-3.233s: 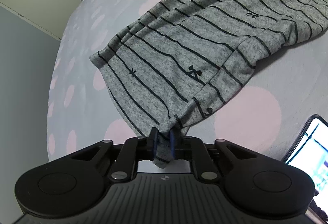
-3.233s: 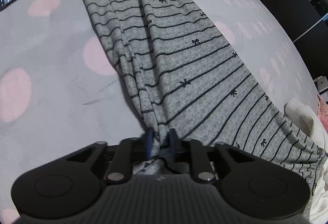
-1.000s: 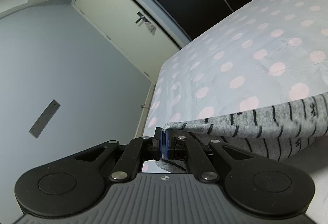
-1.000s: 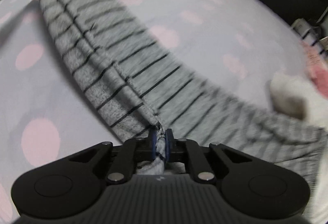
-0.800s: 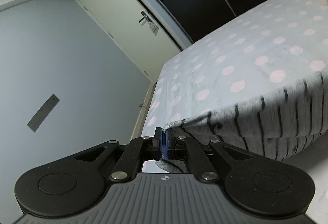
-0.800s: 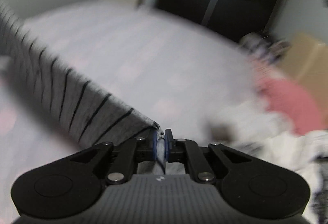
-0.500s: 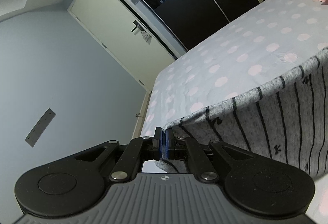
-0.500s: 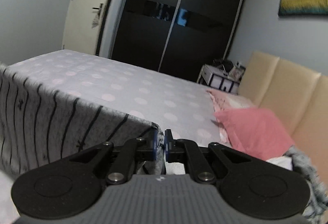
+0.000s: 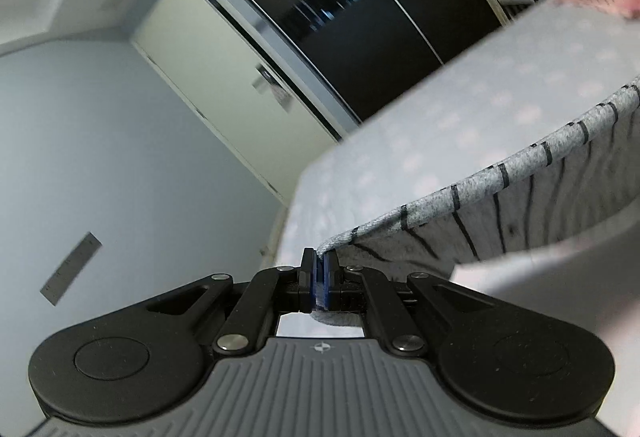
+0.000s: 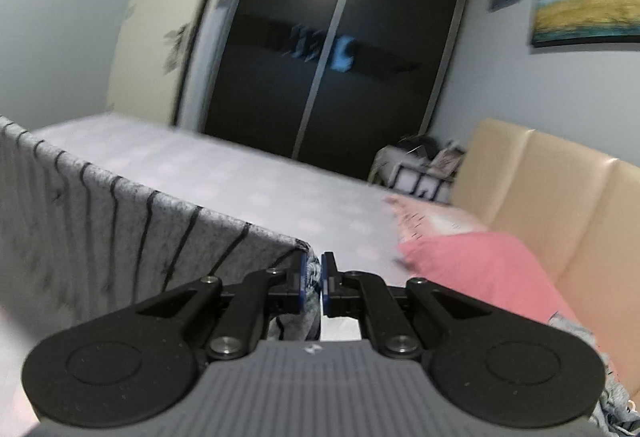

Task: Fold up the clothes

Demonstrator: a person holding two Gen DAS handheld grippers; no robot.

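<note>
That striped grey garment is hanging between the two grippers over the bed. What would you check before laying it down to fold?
1. Left gripper fingers pinch a corner of the striped grey garment: ok.
2. Right gripper fingers pinch the other corner: ok.
3. Top edge stretched between the two grips, only slightly sagging: ok.
4. Bed sheet beyond the garment bare: ok.
5. Pink pillow lies off to the side: ok.
6. Lower hem hanging free, untwisted: cannot tell.

Left gripper (image 9: 319, 269) raised above the bed (image 9: 460, 109), jaws pinched tight on one corner of the striped grey garment (image 9: 500, 213). Right gripper (image 10: 314, 275) likewise lifted, jaws clamped on the opposite corner.
</note>
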